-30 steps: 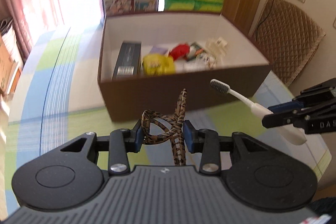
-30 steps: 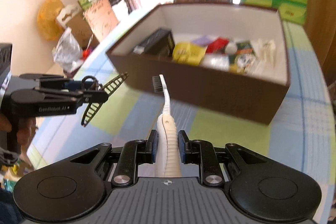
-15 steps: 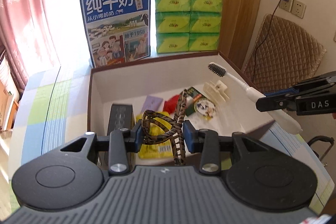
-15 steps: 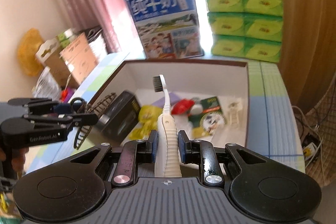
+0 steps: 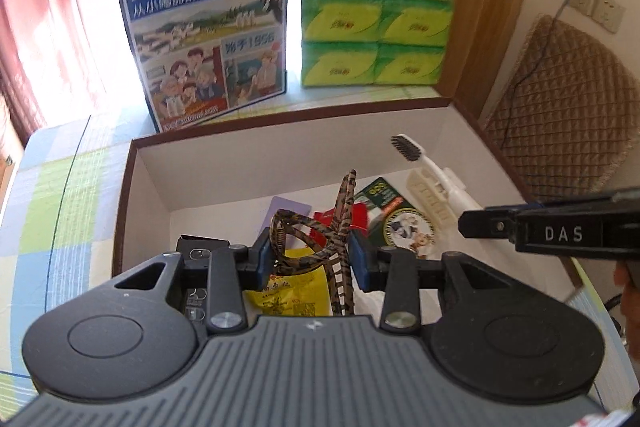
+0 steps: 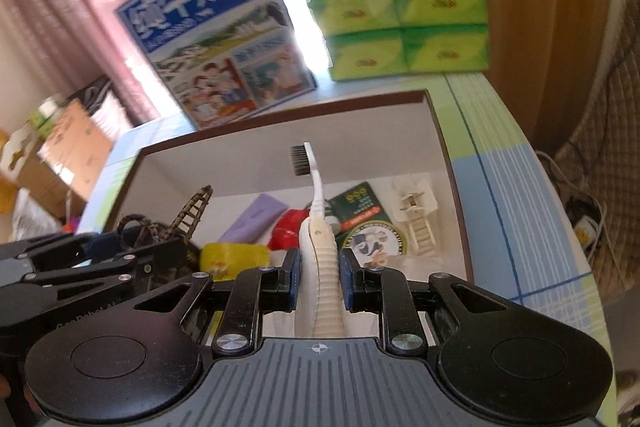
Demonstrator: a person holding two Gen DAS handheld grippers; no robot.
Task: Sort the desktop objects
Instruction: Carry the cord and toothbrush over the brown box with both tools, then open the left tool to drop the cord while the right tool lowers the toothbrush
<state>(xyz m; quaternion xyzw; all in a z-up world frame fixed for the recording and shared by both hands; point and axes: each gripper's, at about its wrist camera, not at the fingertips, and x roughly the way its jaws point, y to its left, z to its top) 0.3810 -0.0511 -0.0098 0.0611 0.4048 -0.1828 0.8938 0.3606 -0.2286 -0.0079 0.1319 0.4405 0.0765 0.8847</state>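
My left gripper [image 5: 311, 259] is shut on a tortoiseshell hair claw clip [image 5: 320, 231], held over the open brown box [image 5: 124, 195]. My right gripper [image 6: 320, 277] is shut on a white toothbrush [image 6: 318, 227] with dark bristles, also over the box; the toothbrush [image 5: 432, 171] shows in the left wrist view too. The claw clip [image 6: 176, 223] appears at the left in the right wrist view. Inside the box lie a yellow packet [image 6: 234, 257], a purple card [image 6: 256, 215], a red wrapper [image 6: 288, 233], a green round-labelled packet [image 6: 366, 219], a cream clip [image 6: 416, 219] and a black box [image 5: 196, 247].
Behind the box stand a blue milk carton [image 5: 204, 27] and stacked green tissue packs [image 5: 376, 15]. A checked tablecloth [image 6: 520, 195] covers the table. A quilted chair [image 5: 560, 107] stands to the right, cardboard boxes [image 6: 68, 151] to the left.
Both grippers have moved forward and up from in front of the box to above its inside, still holding the claw clip and the toothbrush.
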